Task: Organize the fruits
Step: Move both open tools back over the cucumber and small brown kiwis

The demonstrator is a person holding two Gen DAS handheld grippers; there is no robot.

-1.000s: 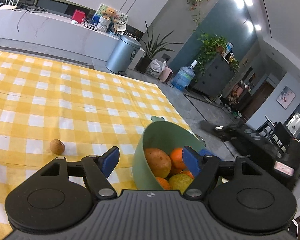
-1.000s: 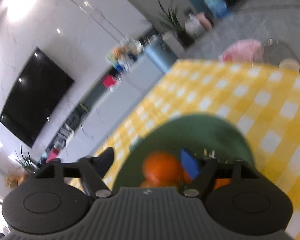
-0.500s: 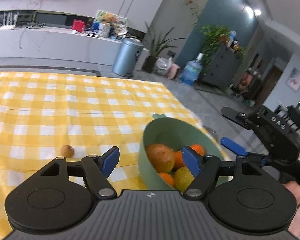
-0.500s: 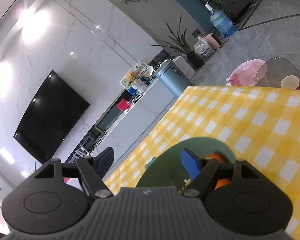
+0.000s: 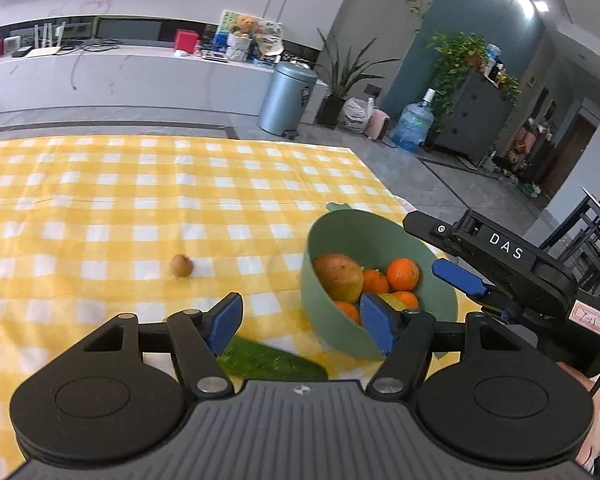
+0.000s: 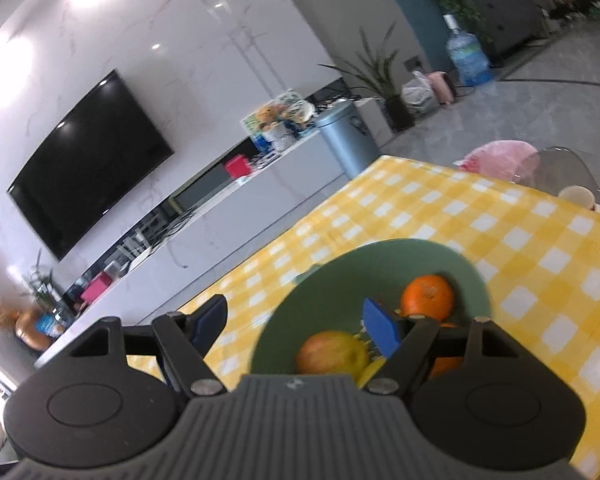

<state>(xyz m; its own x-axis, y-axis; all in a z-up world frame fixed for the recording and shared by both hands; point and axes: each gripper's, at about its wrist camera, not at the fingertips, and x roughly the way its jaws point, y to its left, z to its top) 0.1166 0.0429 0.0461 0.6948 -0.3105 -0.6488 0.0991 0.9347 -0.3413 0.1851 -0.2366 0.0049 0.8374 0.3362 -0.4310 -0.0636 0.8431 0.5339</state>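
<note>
crowding around the green bowl (image 5: 376, 236) near the surface (image 5: 100, 200) edge, the right hand-held gripper (image 5: 458, 276), empty and spread wide, is risking a nudge that tips its oranges (image 5: 403, 274) out. the left hand-held gripper (image 5: 300, 322) is closing on nothing, hanging over a cucumber (image 5: 270, 360), while a small brown fruit (image 5: 181, 265) is lying apart on the cloth.

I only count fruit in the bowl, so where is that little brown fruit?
In the left wrist view the brown fruit lies alone on the yellow checked cloth, left of the green bowl, beyond the cucumber.
</note>
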